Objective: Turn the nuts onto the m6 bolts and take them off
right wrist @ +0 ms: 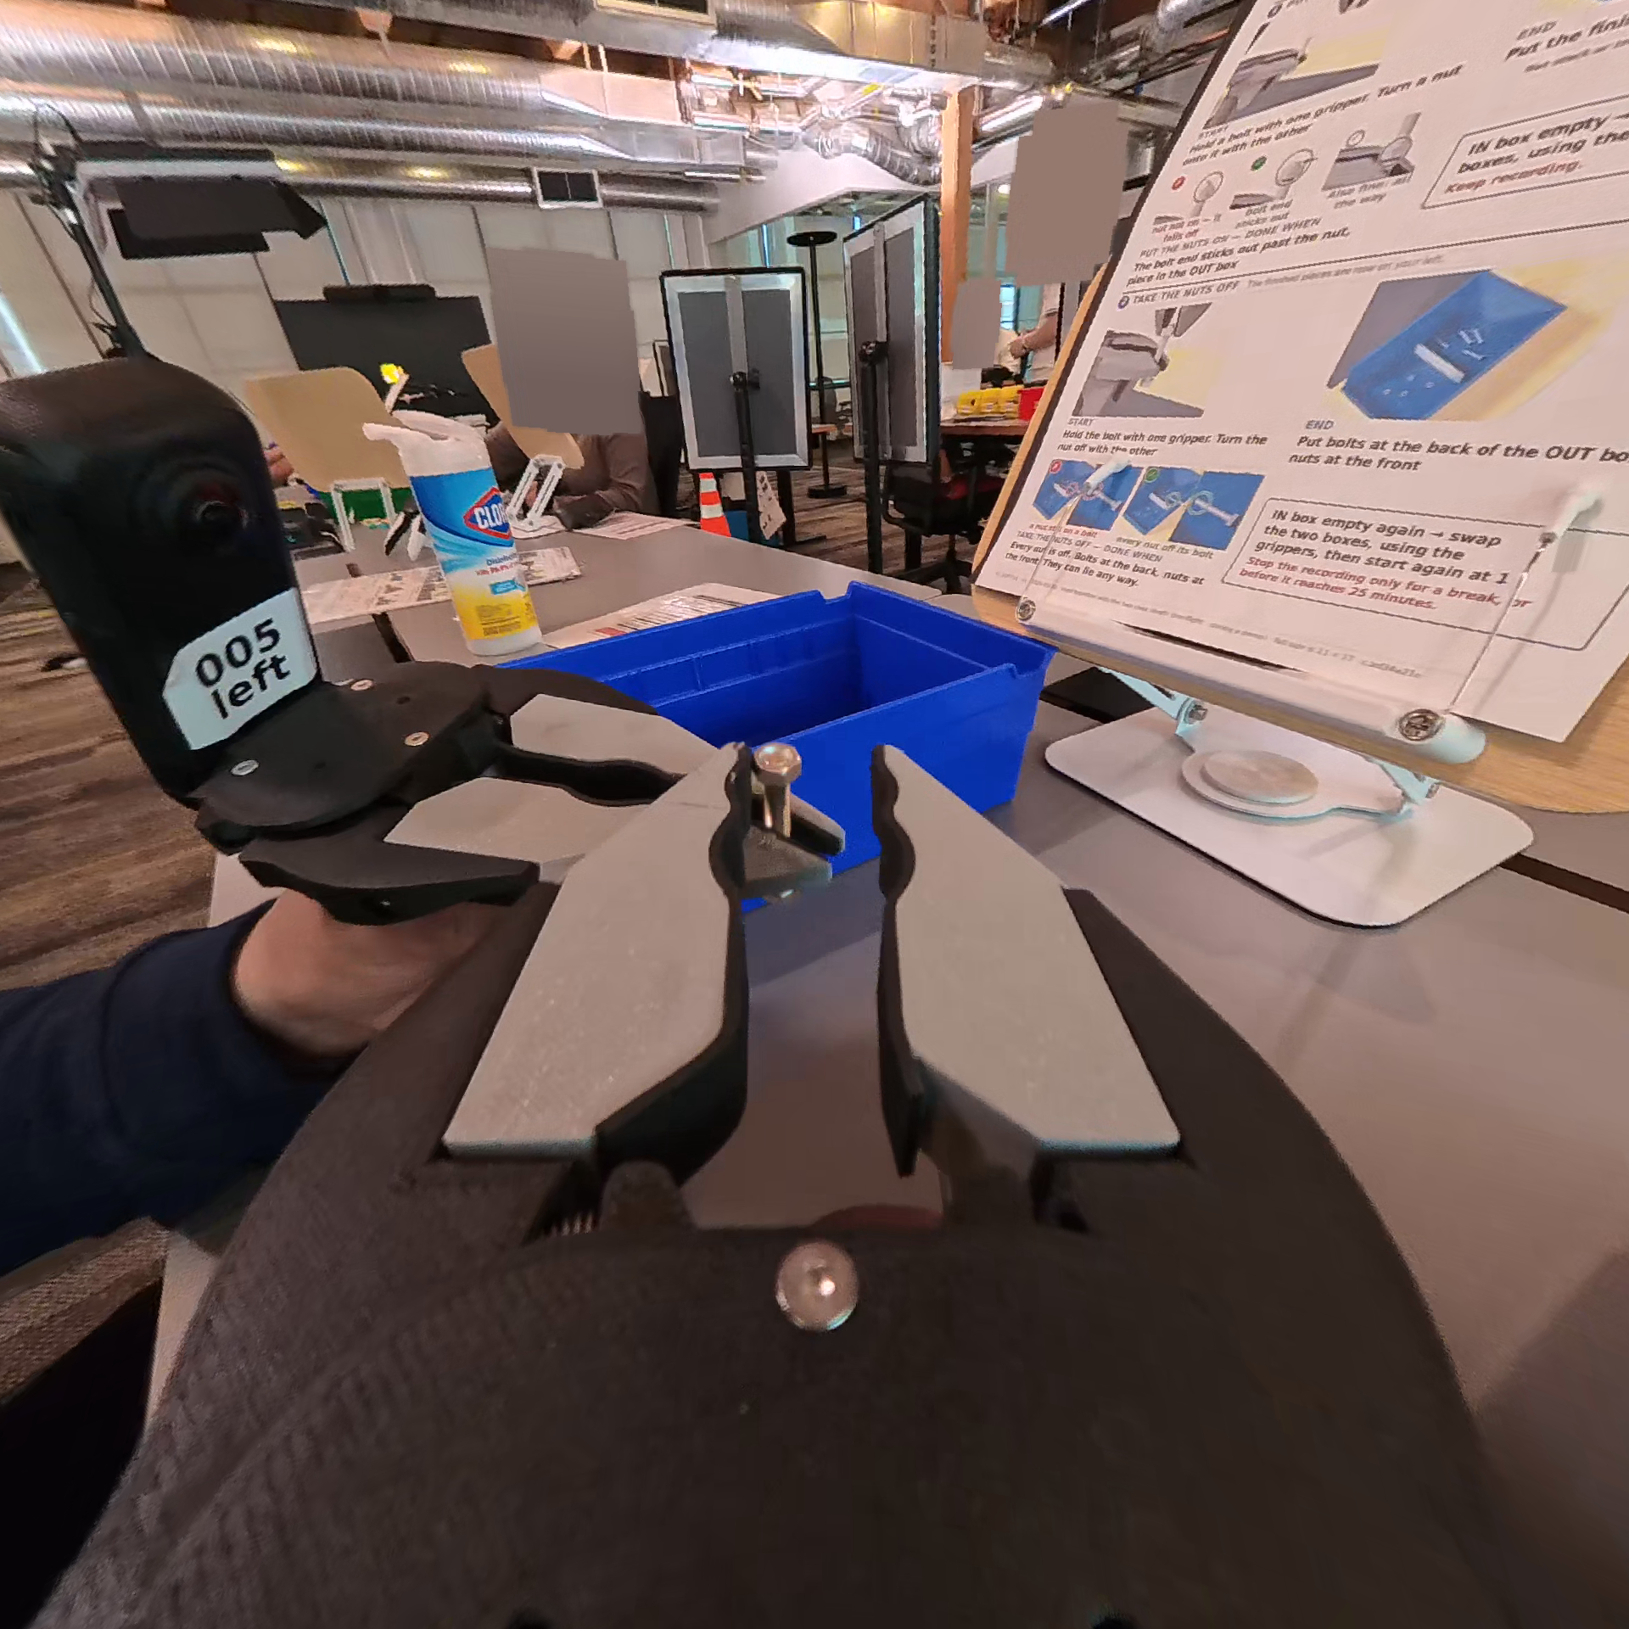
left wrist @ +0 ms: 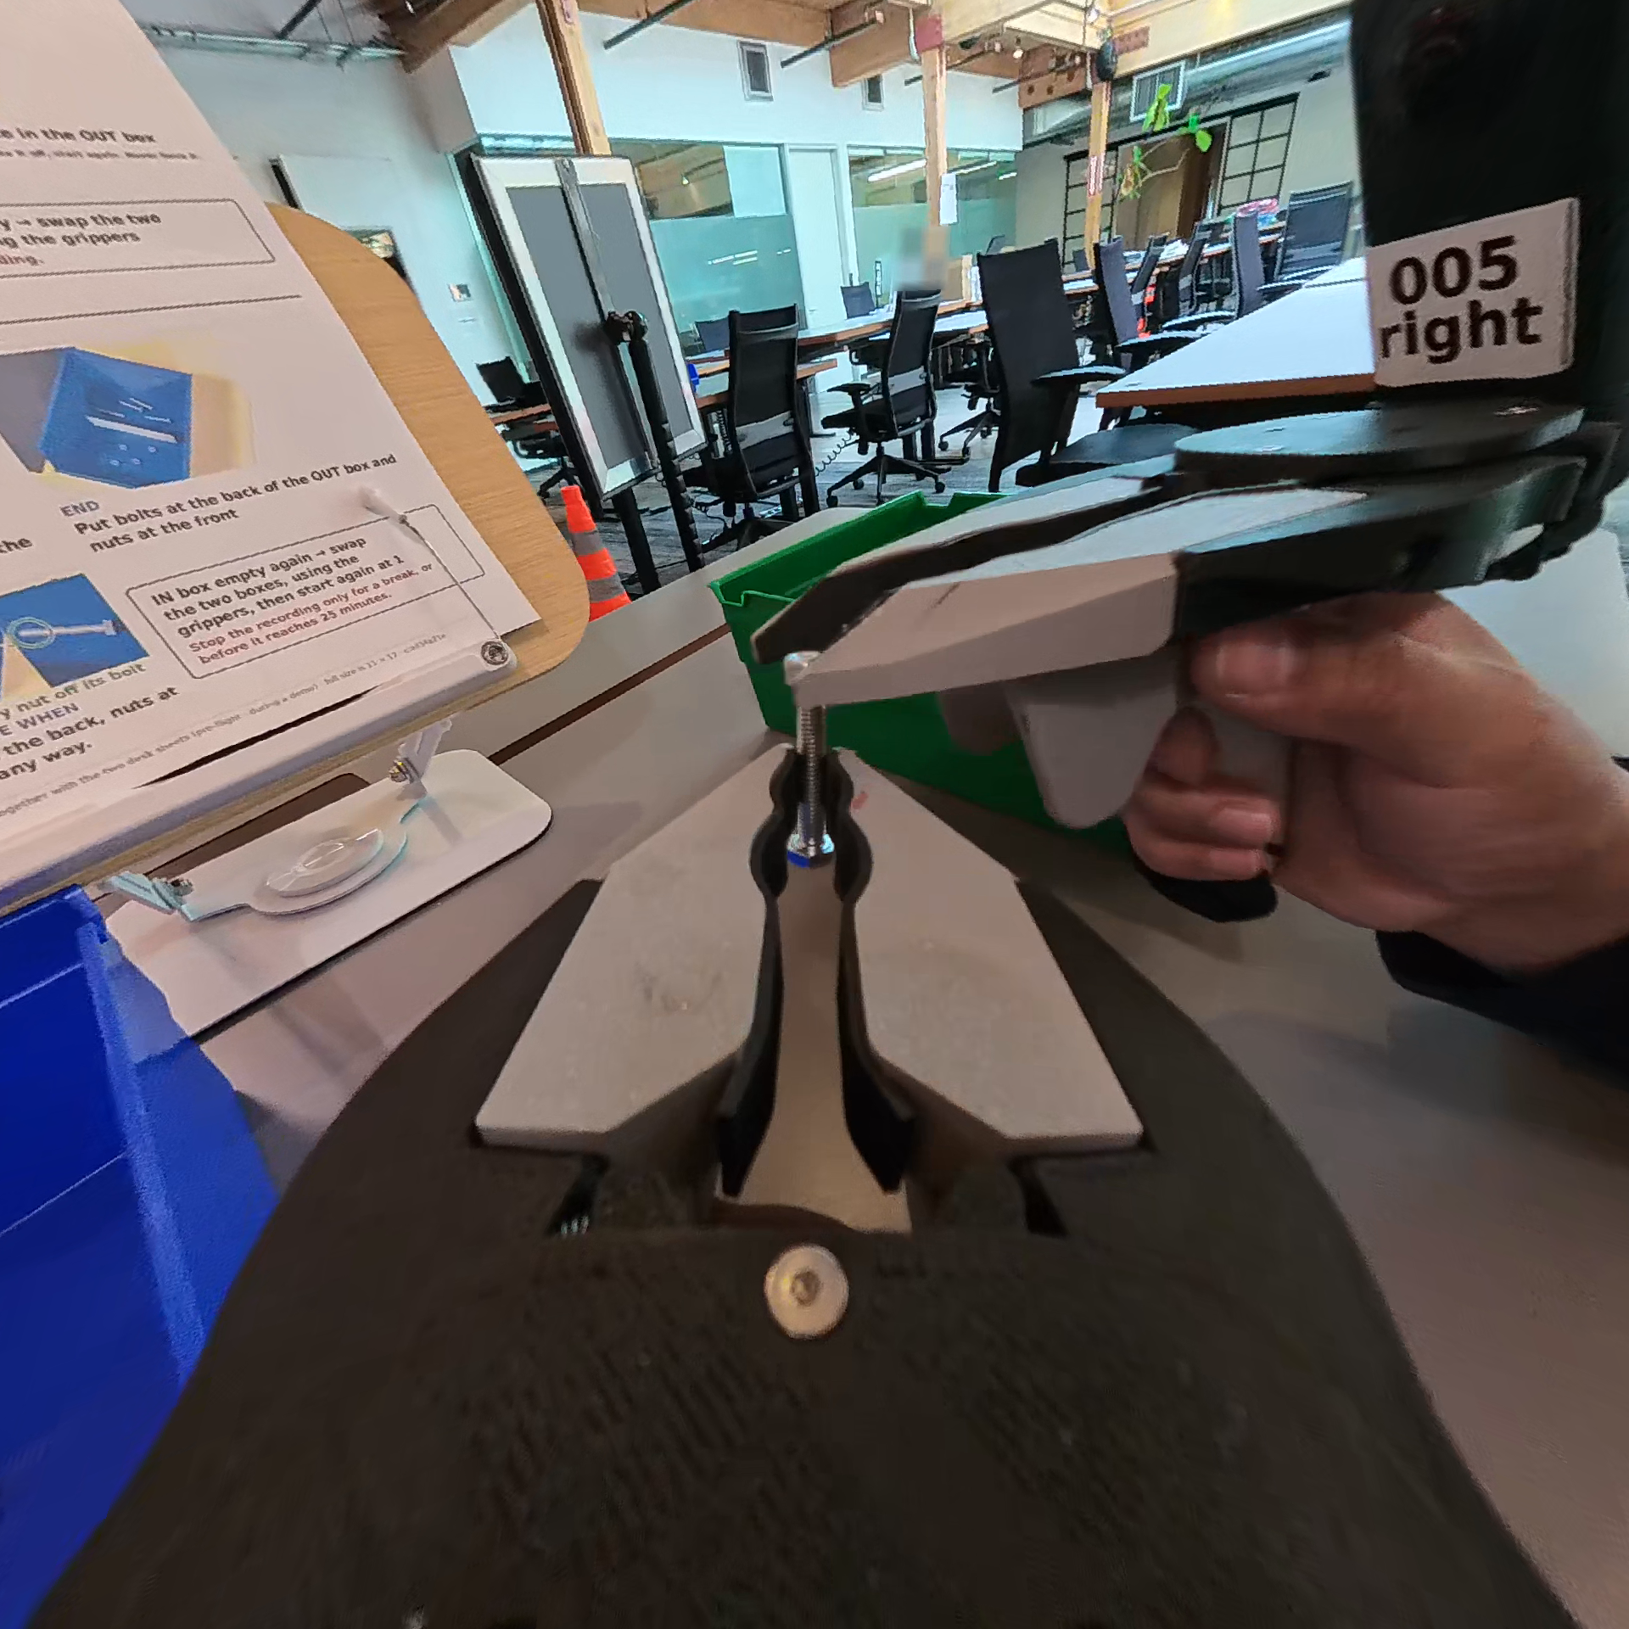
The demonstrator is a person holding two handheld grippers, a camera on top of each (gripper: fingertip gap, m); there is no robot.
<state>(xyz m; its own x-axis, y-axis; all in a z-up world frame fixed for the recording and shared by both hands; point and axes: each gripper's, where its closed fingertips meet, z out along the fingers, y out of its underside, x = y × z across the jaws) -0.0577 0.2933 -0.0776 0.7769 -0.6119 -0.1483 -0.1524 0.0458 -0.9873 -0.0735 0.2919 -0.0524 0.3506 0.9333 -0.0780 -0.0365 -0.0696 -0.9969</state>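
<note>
Left gripper [left wrist: 811, 837] jaws clamping upright bolt [left wrist: 809, 776], right gripper [right wrist: 807, 829] jaws apart, labelled

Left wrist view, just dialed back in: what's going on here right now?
The left gripper is shut on an upright bolt, with a nut low on the thread between its fingers. The right gripper is open around the bolt's head. The blue bin and green bin sit behind on the table.
</note>
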